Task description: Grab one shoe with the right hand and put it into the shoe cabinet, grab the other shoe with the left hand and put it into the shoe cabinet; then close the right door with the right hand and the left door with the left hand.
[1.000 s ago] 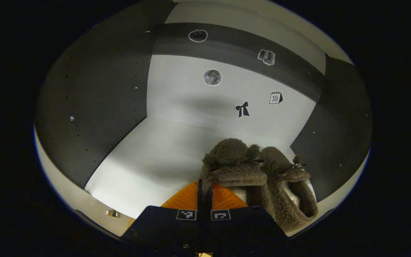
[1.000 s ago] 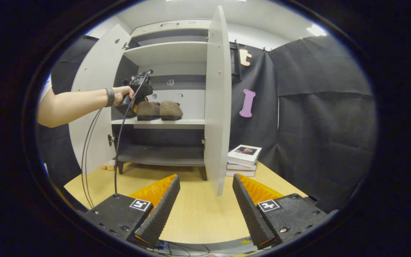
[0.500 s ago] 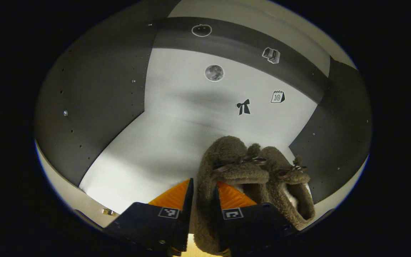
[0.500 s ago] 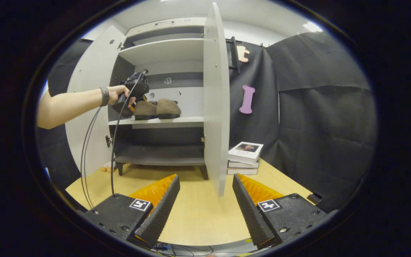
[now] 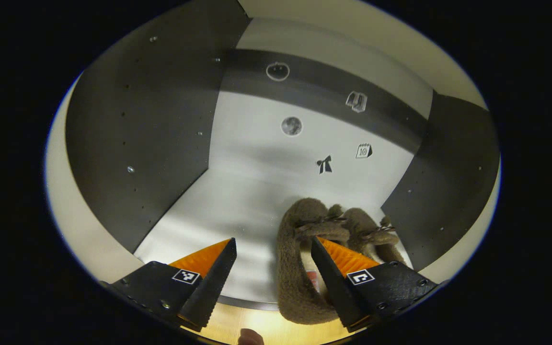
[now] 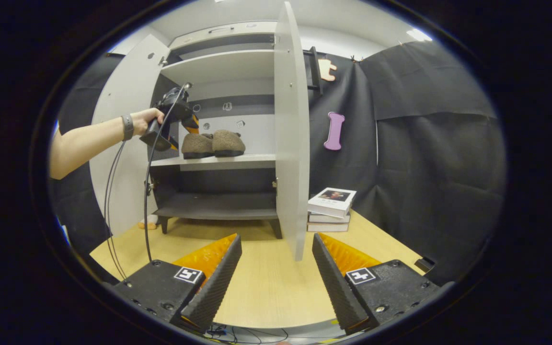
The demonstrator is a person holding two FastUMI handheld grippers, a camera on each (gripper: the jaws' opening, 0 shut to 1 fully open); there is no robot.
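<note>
Two brown fuzzy shoes sit side by side on the cabinet's middle shelf [image 5: 218, 211]. In the left gripper view the near shoe [image 5: 293, 268] is just right of centre and the other shoe [image 5: 369, 230] is beyond it. My left gripper [image 5: 272, 244] is open at the shelf's front edge, its right finger in front of the near shoe's opening, with nothing pinched. In the right gripper view both shoes [image 6: 197, 145] [image 6: 228, 142] rest on that shelf, and a hand holds the left gripper [image 6: 187, 125] just left of them. My right gripper [image 6: 276, 239] is open over the table, empty.
The cabinet's right door [image 6: 290, 129] stands open edge-on in front of my right gripper, and the left door [image 6: 122, 120] is swung wide. A stack of books [image 6: 331, 208] lies on the wooden table [image 6: 266, 287] right of the cabinet. Cables hang from the left gripper.
My left gripper went from shut on the near shoe's edge to open, let the shoe go on the shelf, and drew back a little. The right gripper hardly moved.
</note>
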